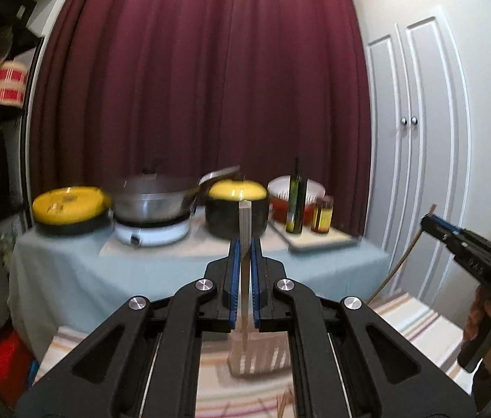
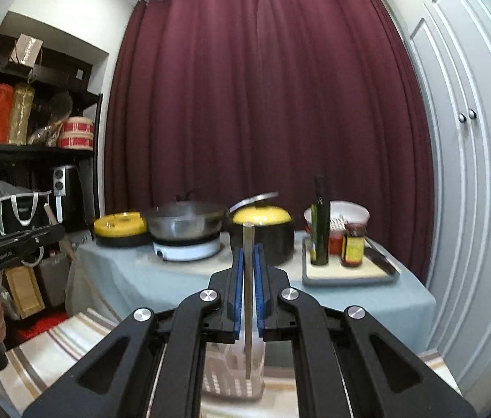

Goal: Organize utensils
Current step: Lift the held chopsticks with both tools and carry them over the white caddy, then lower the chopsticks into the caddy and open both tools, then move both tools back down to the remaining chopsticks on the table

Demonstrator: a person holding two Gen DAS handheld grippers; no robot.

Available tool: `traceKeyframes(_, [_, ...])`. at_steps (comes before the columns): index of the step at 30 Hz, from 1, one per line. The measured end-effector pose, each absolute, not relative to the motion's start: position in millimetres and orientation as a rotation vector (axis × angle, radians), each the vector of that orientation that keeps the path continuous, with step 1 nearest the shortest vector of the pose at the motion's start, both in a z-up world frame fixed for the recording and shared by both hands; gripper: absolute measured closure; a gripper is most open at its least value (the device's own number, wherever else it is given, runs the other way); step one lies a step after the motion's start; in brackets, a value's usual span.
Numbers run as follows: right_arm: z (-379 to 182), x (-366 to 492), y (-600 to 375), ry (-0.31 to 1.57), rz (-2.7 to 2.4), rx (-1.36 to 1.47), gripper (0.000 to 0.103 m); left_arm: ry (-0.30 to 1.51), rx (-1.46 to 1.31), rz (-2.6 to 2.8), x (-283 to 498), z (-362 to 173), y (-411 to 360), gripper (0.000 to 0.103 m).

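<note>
My left gripper (image 1: 244,244) is shut on a pale wooden utensil handle (image 1: 245,223) that stands upright between the blue pads. Below it, a white slotted utensil holder (image 1: 259,355) sits on a striped cloth (image 1: 416,317). My right gripper (image 2: 248,249) is shut on a thin, straight stick (image 2: 248,313) whose lower end hangs just over the same holder (image 2: 235,376). Each gripper shows in the other's view: the right one (image 1: 431,221) at the right with its brown stick (image 1: 398,264) slanting down, the left one (image 2: 58,231) at the left, held by a hand.
Behind stands a table with a light blue cloth (image 2: 162,278) carrying two yellow-lidded pots (image 2: 263,233), a wok on a white burner (image 2: 186,247), and a tray with an oil bottle (image 2: 320,230) and a jar. A dark shelf stands left, white cupboard doors (image 2: 472,174) right.
</note>
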State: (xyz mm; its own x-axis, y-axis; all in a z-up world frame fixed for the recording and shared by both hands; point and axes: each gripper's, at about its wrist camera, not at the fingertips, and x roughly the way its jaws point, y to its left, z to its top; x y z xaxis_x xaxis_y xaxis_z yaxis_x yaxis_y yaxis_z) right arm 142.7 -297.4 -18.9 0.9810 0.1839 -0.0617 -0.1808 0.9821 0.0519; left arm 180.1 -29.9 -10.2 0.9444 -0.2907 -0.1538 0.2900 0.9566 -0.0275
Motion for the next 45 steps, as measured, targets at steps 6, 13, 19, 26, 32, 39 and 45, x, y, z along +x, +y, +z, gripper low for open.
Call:
traceKeyframes(6, [-13.3,179.3,-293.8,0.051,0.202,0.063,0.096,0.132,0.006,-0.292,215.7,-5.5,-52.9,0.097])
traceKeyframes(13, [-45.0,215.6,-292.5,0.118,0.213,0.093,0.096,0.207,0.0,-0.283,253.7,-38.8,-62.3,0.097])
traceKeyframes(19, [-75.3,233.9,-287.4,0.199,0.217,0.091,0.096,0.293,0.01,-0.274,276.2,-74.8,-64.8,0.097])
traceKeyframes(26, [-85.0,227.2,-285.2,0.216,0.196,0.076,0.068,0.318,0.024,-0.272,273.8,-95.1,-65.6,0.069])
traceKeyframes(32, [-74.7,207.1,-289.6,0.181,0.161,0.059,0.052,0.291,0.038,-0.272,251.9,-91.7,-61.9,0.057])
traceKeyframes(39, [-67.6,162.0,-296.0,0.15,0.135,0.051,0.052,0.297,0.023,-0.261,214.6,-92.3,-54.7,0.057])
traceKeyframes(45, [-88.2,116.7,-296.5,0.175,0.114,0.038,0.052,0.285,0.061,-0.213,170.4,-106.6,-51.8,0.057])
